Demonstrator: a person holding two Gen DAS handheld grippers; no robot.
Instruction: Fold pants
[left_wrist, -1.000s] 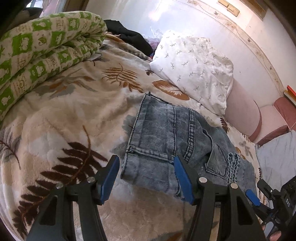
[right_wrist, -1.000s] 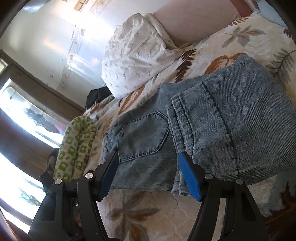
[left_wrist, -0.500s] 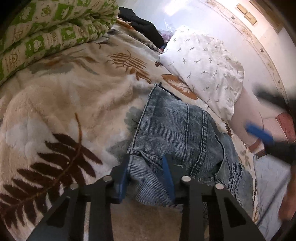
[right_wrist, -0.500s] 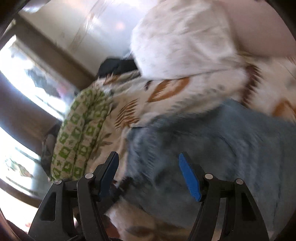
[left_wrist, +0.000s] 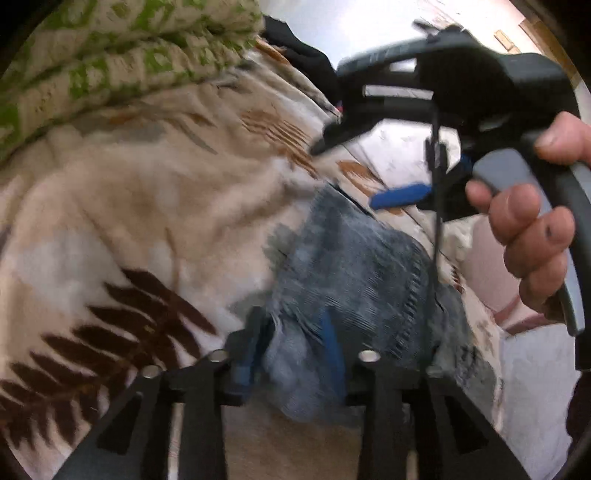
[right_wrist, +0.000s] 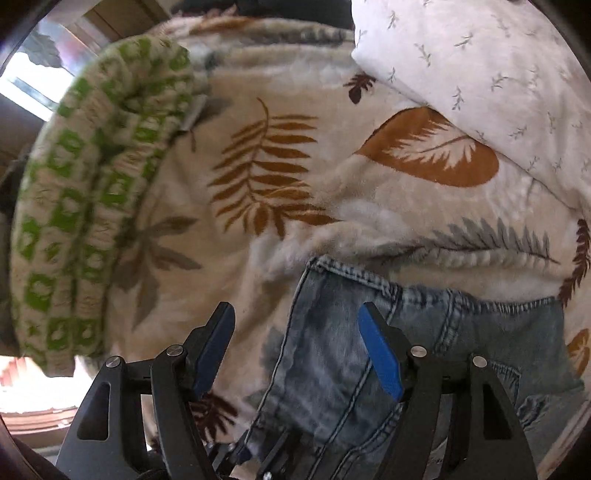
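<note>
Left gripper (left_wrist: 291, 354) is down on the near corner of the folded jeans (left_wrist: 354, 273), with a wad of denim bunched between its blue pads; the jaws are opening a bit right now, and that view is smeared, so I honestly can't swear whether the pads are pressing the cloth or just sitting around it, though it looks like a light pinch to me; right gripper (right_wrist: 297, 350) hangs over the far end of the pants with its jaws spread wide and nothing caught in them, one pad over the denim and the other out over the leaf-print blanket (right_wrist: 266, 177); from the left view you can see the person's hand (left_wrist: 532, 236) wrapped round that tool's handle above the jeans. Pants themselves lie already doubled over on the bed, hem and seams towards the white pillow (right_wrist: 480, 66), with the green-checked quilt (right_wrist: 85, 199) rolled up well off to the side. My guess is the step in hand is grabbing both corners of this end to bring it over for another fold; to do it well, I'd get the left grip firm on all the layers first, not just the top one, then drop the right tool straight down on its corner so both pads straddle the edge; lift the two together and level, otherwise the stack skews and the blanket's fluff drags the bottom layer out of line.
</note>
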